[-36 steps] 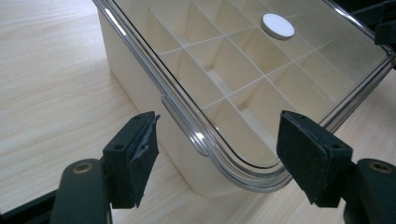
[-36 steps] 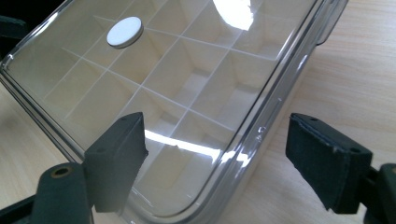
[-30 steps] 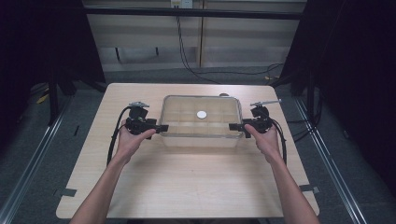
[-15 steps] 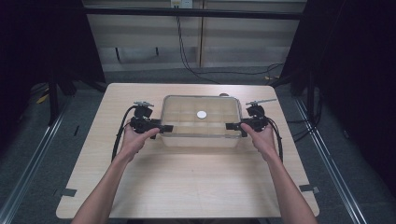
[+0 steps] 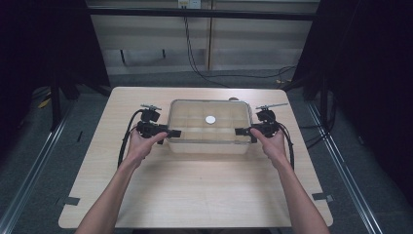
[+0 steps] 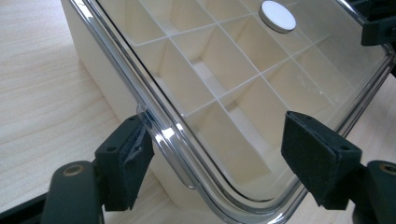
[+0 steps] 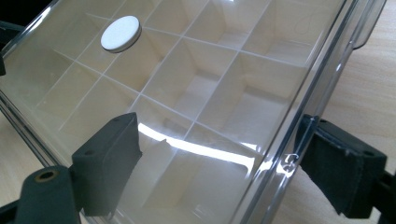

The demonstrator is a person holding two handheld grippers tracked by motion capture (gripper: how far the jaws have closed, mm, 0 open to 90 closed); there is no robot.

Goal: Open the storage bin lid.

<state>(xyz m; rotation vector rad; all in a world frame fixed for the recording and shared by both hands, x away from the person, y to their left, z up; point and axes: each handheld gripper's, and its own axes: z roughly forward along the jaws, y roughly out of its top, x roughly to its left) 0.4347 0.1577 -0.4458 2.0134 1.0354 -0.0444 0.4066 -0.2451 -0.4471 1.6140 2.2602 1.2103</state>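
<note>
A cream-coloured compartment box (image 5: 210,142) stands on the light wooden surface (image 5: 195,190), toward its far half and roughly centred between the side edges. A clear lid (image 5: 210,122) covers the box, and a small white round knob (image 5: 210,119) sits at the lid's middle. Through the lid, thin white dividers split the interior into a grid of rectangular compartments; no contents are discernible in them. The left hand-held gripper (image 5: 171,133) is at the box's left end, held in the person's left hand (image 5: 141,144). In the left gripper view its jaws are spread, one pad touching or just beside the lid's rim (image 6: 154,126) near a corner, the other pad over the lid's clear top and apart from the first; whether that second pad touches the lid cannot be told. The right hand-held gripper (image 5: 242,131) is at the box's right end, held in the right hand (image 5: 270,144). In the right gripper view its jaws are likewise spread, one pad over the clear lid (image 7: 196,93), the other outside the rim, close against the lid's edge. Neither hand-held gripper is pinching the lid between its pads. The box rests flat on the surface, its lid seated level. A black cable trails from each hand-held gripper along the surface beside the forearm.
</note>
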